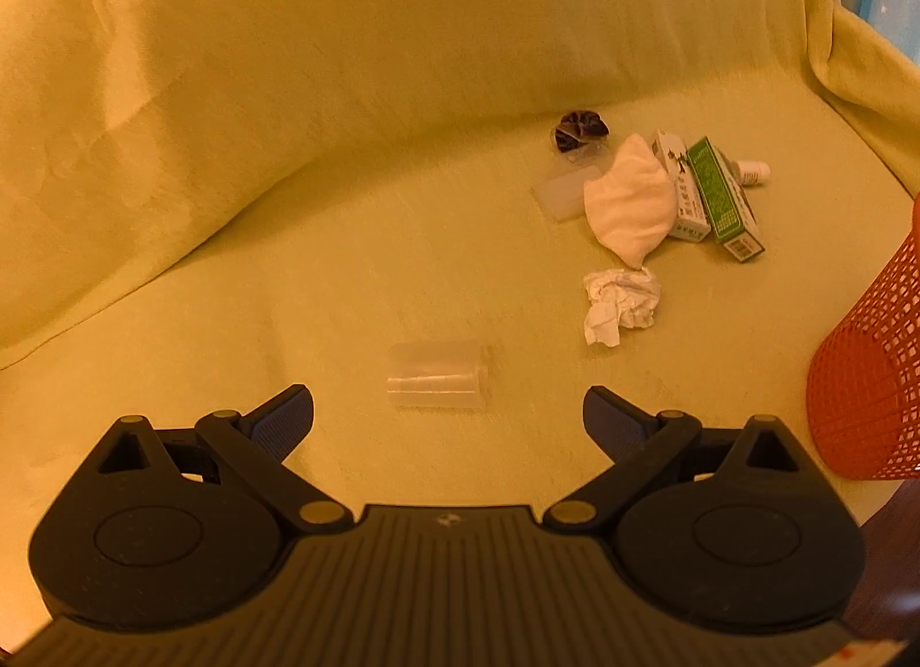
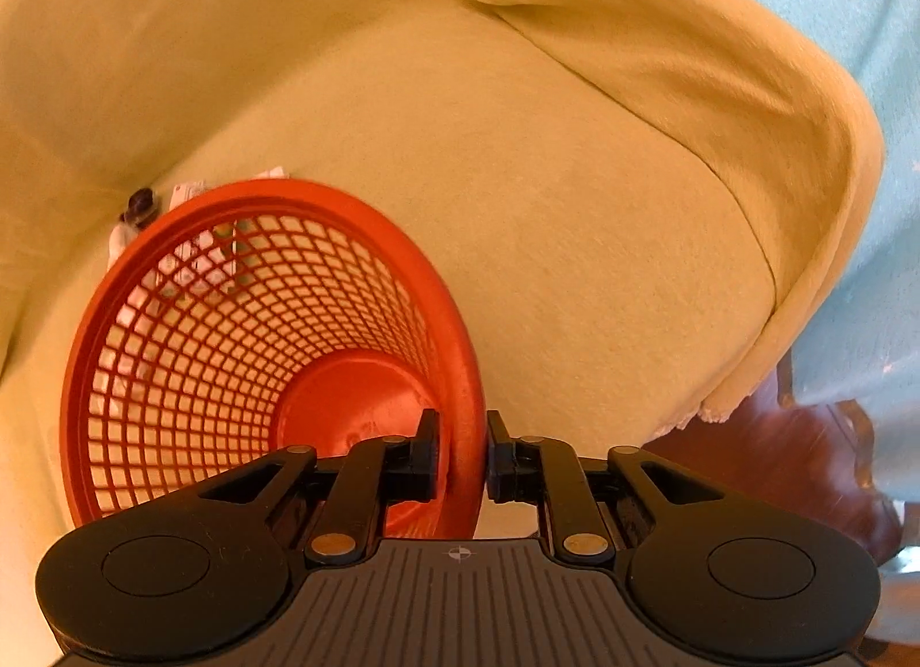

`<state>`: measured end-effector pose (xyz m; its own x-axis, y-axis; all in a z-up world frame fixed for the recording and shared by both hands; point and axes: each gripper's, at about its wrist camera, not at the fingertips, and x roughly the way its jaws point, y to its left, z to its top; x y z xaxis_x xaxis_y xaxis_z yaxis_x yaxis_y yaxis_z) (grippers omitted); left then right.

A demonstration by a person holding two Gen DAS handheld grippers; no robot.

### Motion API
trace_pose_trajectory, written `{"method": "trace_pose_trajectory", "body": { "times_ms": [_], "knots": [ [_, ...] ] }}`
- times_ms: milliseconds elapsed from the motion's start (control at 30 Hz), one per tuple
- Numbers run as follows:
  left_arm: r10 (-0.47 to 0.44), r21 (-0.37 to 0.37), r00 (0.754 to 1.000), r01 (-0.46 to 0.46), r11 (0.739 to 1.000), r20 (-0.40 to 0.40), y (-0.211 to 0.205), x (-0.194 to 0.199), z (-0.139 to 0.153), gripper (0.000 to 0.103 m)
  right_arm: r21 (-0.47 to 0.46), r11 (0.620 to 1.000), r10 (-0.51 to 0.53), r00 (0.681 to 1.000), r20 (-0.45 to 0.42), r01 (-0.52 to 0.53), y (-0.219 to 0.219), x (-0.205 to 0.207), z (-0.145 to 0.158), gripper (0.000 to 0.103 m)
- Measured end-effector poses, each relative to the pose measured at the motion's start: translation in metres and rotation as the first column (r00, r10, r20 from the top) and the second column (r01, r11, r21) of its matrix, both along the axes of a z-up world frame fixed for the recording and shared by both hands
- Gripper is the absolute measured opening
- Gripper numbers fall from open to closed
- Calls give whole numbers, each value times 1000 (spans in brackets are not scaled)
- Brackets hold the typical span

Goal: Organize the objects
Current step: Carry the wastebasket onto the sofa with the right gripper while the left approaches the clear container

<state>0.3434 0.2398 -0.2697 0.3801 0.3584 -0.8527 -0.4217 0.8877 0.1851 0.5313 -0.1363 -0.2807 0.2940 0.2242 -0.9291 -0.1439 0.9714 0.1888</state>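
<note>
My left gripper (image 1: 448, 414) is open just above a clear plastic cylinder (image 1: 437, 375) lying on the yellow sofa seat. Beyond it lie a crumpled white paper (image 1: 620, 306), a white cloth pouch (image 1: 629, 201), a white box (image 1: 681, 187), a green box (image 1: 725, 199), a small white bottle (image 1: 752, 171), a clear flat piece (image 1: 563, 194) and a dark round item (image 1: 582, 129). My right gripper (image 2: 463, 451) is shut on the rim of an orange mesh basket (image 2: 276, 356), which is tilted and has nothing inside. Its side shows in the left wrist view as the orange mesh basket (image 1: 868, 374).
A yellow cover drapes the sofa back (image 1: 287, 92) and armrest (image 2: 719, 109). Light blue fabric (image 2: 851, 23) with stars hangs at the right. Dark wood (image 2: 776, 460) shows below the cover's edge. Some of the boxes (image 2: 195, 259) appear through the basket mesh.
</note>
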Motion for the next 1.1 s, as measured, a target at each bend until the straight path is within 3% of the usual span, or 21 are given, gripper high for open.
{"method": "trace_pose_trajectory", "body": {
  "times_ms": [267, 533, 700, 800, 900, 1100],
  "knots": [
    [-56, -25, 998, 56, 998, -21, 4, 8, -12, 99, 30, 999, -12, 999, 37, 11, -8, -16, -2, 39],
    [-76, -45, 997, 75, 996, -17, 17, 10, -11, 99, 44, 982, -185, 982, 38, 183, -26, -49, 19, 40],
    [-116, -39, 993, 114, 993, -28, 18, 12, -14, 99, 46, 974, -224, 974, 26, 223, -17, -77, 29, 40],
    [-123, -46, 992, 122, 992, -31, 23, 13, -16, 99, 79, 965, -254, 967, 22, 251, -10, -87, 28, 37],
    [-133, -36, 991, 132, 991, -33, 28, 15, -21, 98, 104, 956, -278, 960, 18, 275, -4, -87, 26, 18],
    [-159, -10, 986, 159, 987, -49, 42, 16, -39, 94, 57, 952, -303, 952, 40, 300, 5, -83, 30, 15]
  ]
}}
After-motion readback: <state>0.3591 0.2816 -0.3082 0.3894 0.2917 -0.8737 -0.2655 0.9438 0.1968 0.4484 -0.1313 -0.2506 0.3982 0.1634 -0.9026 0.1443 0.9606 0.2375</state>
